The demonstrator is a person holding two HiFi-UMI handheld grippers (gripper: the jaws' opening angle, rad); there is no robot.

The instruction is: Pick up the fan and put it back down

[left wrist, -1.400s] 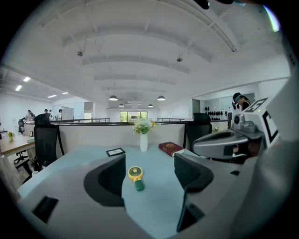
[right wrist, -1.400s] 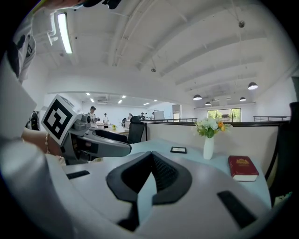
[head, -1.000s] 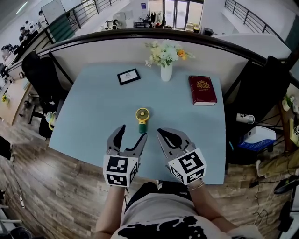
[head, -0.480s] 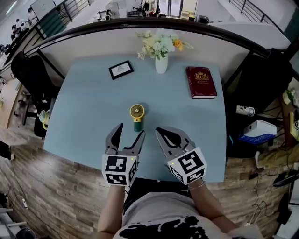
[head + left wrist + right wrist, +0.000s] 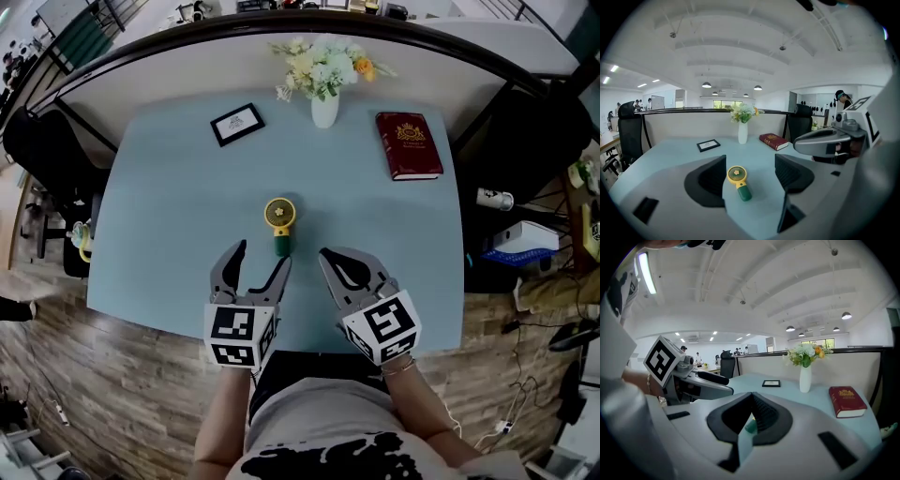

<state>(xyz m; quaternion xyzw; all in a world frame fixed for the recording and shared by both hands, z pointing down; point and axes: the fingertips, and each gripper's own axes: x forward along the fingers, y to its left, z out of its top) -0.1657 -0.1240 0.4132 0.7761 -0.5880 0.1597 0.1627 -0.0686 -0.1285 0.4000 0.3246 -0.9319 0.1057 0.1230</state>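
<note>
At table [image 5: 159, 216] near edge, 7 o'clock: left gripper [image 5: 262, 257], jaws spread wide, nothing between them. Fan [image 5: 278, 221] lies flat mid-table, just past its tips at 12 o'clock, untouched; yellow head points away, green handle toward the person. Right gripper [image 5: 333, 258] sits at the fan's 5 o'clock, jaws pressed together, empty. Far edge: frame [image 5: 236, 124] at 11, vase [image 5: 324, 106] with flowers at 12, red book [image 5: 409, 145] at 1.

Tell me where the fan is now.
Head view: the fan lies flat near the middle of the table, just beyond the open left gripper, well short of the vase.
</note>
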